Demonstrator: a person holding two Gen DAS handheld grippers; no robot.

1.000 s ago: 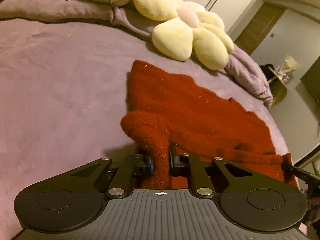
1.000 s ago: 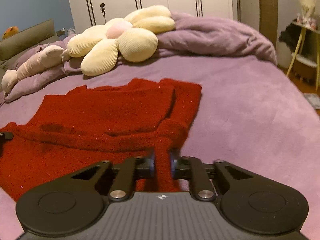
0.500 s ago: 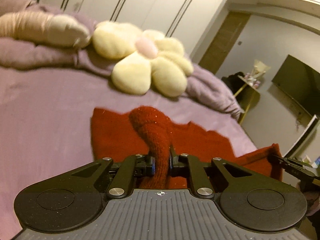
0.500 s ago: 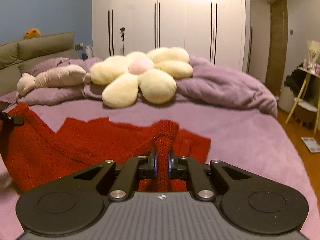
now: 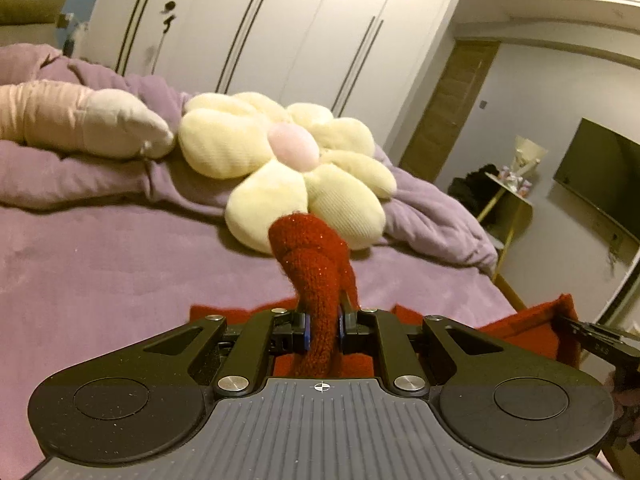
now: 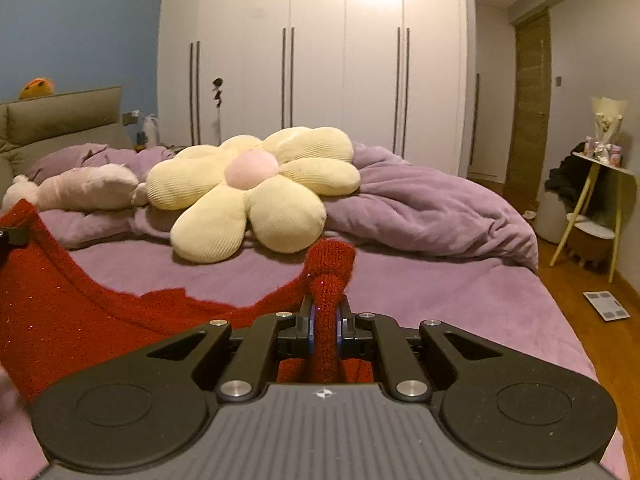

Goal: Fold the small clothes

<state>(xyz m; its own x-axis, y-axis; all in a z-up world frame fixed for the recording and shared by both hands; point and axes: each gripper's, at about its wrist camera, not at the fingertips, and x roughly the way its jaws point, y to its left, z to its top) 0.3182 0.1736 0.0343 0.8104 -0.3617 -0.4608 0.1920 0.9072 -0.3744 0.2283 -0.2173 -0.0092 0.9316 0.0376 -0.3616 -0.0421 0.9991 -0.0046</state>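
A red knitted garment (image 6: 68, 316) hangs stretched between my two grippers above the purple bed (image 6: 440, 292). My left gripper (image 5: 323, 326) is shut on one bunched corner of it (image 5: 316, 264), which sticks up between the fingers. My right gripper (image 6: 325, 322) is shut on the other bunched corner (image 6: 330, 268). The right gripper's tip also shows at the right edge of the left wrist view (image 5: 592, 338), holding the red edge (image 5: 528, 328). The cloth's lower part is hidden below the grippers.
A cream flower-shaped cushion (image 6: 256, 192) and a pale pink plush (image 5: 80, 120) lie at the bed's far side on a rumpled purple duvet (image 6: 432, 208). White wardrobes (image 6: 340, 60) stand behind. A side table (image 6: 600, 200) and wooden floor (image 6: 592, 320) are at right.
Both grippers have lifted the red garment up off the bed and tilted upward. The cloth that lay flat now hangs between them.
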